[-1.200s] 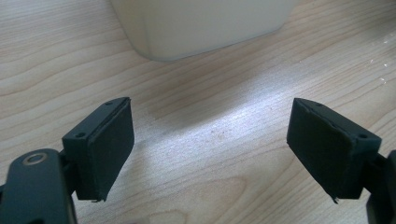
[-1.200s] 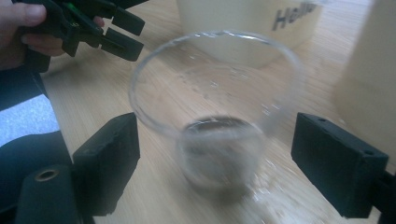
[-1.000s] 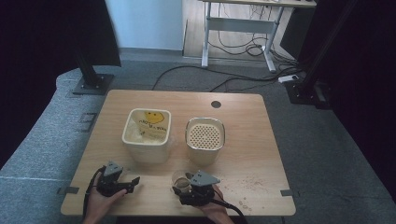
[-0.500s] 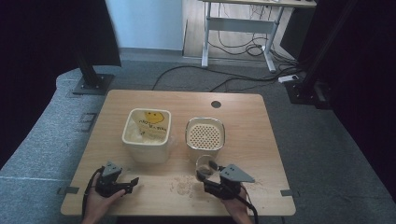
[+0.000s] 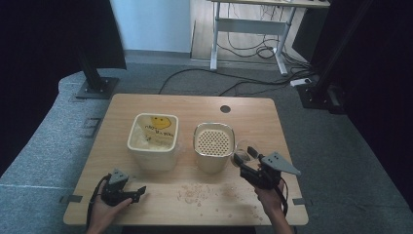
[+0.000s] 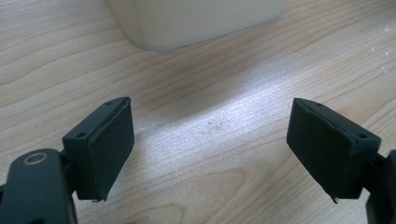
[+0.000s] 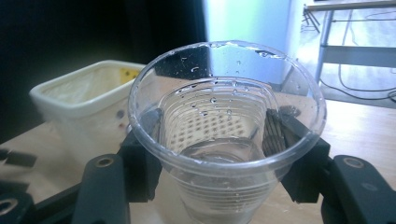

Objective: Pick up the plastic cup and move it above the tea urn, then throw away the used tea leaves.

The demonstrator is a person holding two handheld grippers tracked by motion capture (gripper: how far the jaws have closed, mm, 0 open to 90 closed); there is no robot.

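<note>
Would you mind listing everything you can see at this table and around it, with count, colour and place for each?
Table: one, light wood, centre of the high view.
Square tub: one, cream with a yellow printed liner, left of centre on the table.
Perforated container: one, cream, its top full of holes, right of the tub.
Clear plastic cup: one, transparent with water droplets inside, held upright between the right gripper's jaws.
Scattered crumbs: many, pale, on the table's near part.
Desk frame: one, grey, on the floor behind, with black cables.
Left gripper: one, black, near left edge, jaws wide apart over bare wood.
Right gripper: one, black, right of the perforated container.
Hands: two, at the near edge.
</note>
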